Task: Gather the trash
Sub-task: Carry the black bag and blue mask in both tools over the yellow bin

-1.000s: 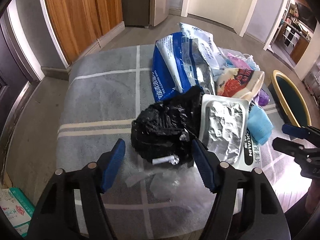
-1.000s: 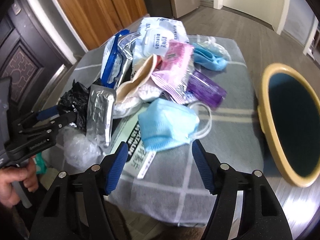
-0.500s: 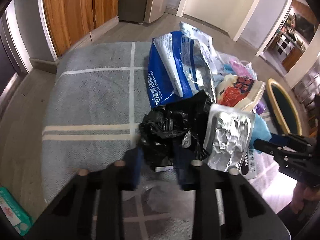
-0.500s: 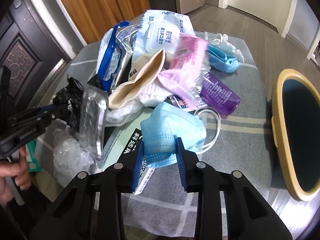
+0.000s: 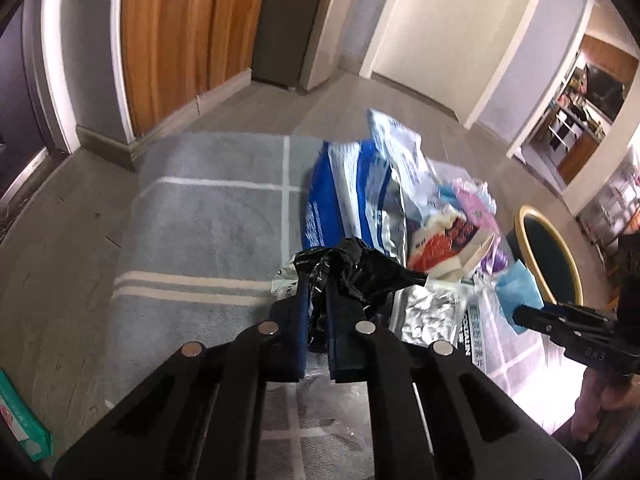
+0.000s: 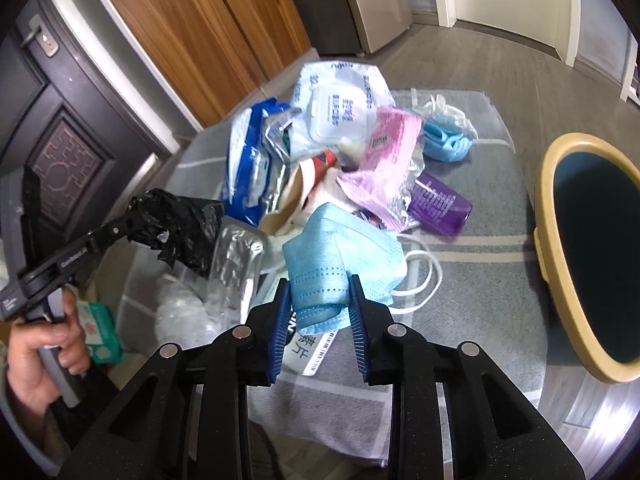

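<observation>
Left gripper [image 5: 317, 296] is clenched on the black plastic bag [image 5: 352, 268], which hangs crumpled from its blue pads at the near-left edge of the pile; right gripper [image 6: 320, 312] is clenched on the light blue face mask [image 6: 340, 256], its white ear loops [image 6: 424, 272] trailing onto the cloth.

Surface: a grey cloth with pale cross stripes [image 5: 208, 216] covers the table; grey wood-look flooring [image 5: 52, 248] surrounds it; wooden doors [image 6: 192, 28] and a dark panelled door [image 6: 60, 152] stand behind; a white door [image 5: 448, 20] and an open passage to a shelved room lie beyond.

Remaining trash on the cloth, heaped together: blue and white pouch [image 6: 250, 160]; white wipes pack [image 6: 340, 108]; pink wrapper [image 6: 384, 164]; purple bottle [image 6: 440, 204], lying on its side just beside the pink wrapper; second blue mask [image 6: 444, 140] at the far side; silver foil tray [image 6: 236, 256], touching the black plastic bag; clear crumpled plastic [image 6: 180, 312] at the near edge.

Yellow-rimmed bin [image 6: 576, 252] with dark interior stands to the right of the table, apart from the pile; a green-printed pack [image 5: 20, 416] lies on the floor at the left.
</observation>
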